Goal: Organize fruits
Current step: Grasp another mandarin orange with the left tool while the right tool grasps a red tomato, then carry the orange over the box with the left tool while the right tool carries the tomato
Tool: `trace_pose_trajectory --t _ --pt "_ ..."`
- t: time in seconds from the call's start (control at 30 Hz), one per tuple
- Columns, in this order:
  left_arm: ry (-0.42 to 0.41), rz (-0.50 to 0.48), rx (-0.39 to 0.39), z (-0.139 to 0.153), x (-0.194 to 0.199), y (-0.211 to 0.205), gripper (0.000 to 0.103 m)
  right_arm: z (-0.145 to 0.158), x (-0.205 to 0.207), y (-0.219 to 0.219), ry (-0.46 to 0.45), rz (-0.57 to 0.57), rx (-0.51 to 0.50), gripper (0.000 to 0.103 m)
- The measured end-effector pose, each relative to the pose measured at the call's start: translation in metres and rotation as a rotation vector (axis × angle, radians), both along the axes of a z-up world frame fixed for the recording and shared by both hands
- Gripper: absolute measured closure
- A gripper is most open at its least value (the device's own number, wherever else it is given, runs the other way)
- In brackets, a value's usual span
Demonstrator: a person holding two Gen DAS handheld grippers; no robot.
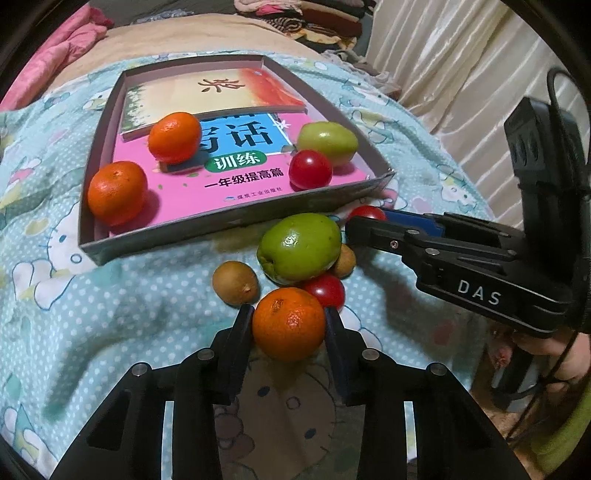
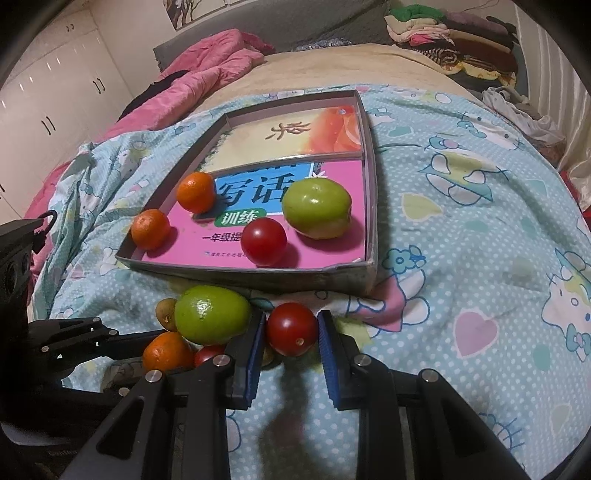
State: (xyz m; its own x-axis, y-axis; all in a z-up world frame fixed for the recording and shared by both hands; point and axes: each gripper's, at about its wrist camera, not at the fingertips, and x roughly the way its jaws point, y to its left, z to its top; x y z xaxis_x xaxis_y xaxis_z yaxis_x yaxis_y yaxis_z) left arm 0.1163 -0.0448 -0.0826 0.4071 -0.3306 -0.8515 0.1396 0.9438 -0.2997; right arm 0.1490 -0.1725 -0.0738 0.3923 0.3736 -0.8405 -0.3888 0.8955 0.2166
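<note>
A shallow cardboard box (image 1: 229, 225) (image 2: 371, 206) lies on the bed and holds two oranges (image 1: 117, 192) (image 2: 195, 192), a red tomato (image 1: 310, 169) (image 2: 263, 241) and a green fruit (image 1: 328, 143) (image 2: 317, 209). In front of it lie a green fruit (image 1: 300, 248) (image 2: 212, 314), brown fruits (image 1: 235, 283) and a tomato (image 1: 325, 290). My left gripper (image 1: 289, 320) is shut on an orange (image 1: 289, 328) (image 2: 167, 351). My right gripper (image 2: 291, 325) is shut on a red tomato (image 2: 291, 328) (image 1: 365, 212).
Books (image 1: 192, 92) line the box floor. The bed has a blue cartoon quilt (image 2: 461, 258), a pink blanket (image 2: 207, 62) and piled clothes (image 2: 443, 33) at the back. White curtains (image 1: 461, 48) hang at the right, cupboards (image 2: 48, 92) at the left.
</note>
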Motion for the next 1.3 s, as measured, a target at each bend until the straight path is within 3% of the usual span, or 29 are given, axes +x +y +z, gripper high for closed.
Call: trace_pose_trajectory --t 0.53,1.07,1.3 --pt "-0.095 0.055 0.005 0.034 -0.018 0.017 0.065 0.022 -0.013 0.002 -0.075 0.027 0.043 0.074" --pt "-0.202 0.170 0.017 0.062 -0.023 0.046 0.065 0.060 -0.032 0.022 -0.269 0.139 0.115 0.074" --pt "-0.222 0.187 0.028 0.067 -0.017 0.049 0.065 0.063 -0.031 0.022 -0.290 0.140 0.120 0.074"
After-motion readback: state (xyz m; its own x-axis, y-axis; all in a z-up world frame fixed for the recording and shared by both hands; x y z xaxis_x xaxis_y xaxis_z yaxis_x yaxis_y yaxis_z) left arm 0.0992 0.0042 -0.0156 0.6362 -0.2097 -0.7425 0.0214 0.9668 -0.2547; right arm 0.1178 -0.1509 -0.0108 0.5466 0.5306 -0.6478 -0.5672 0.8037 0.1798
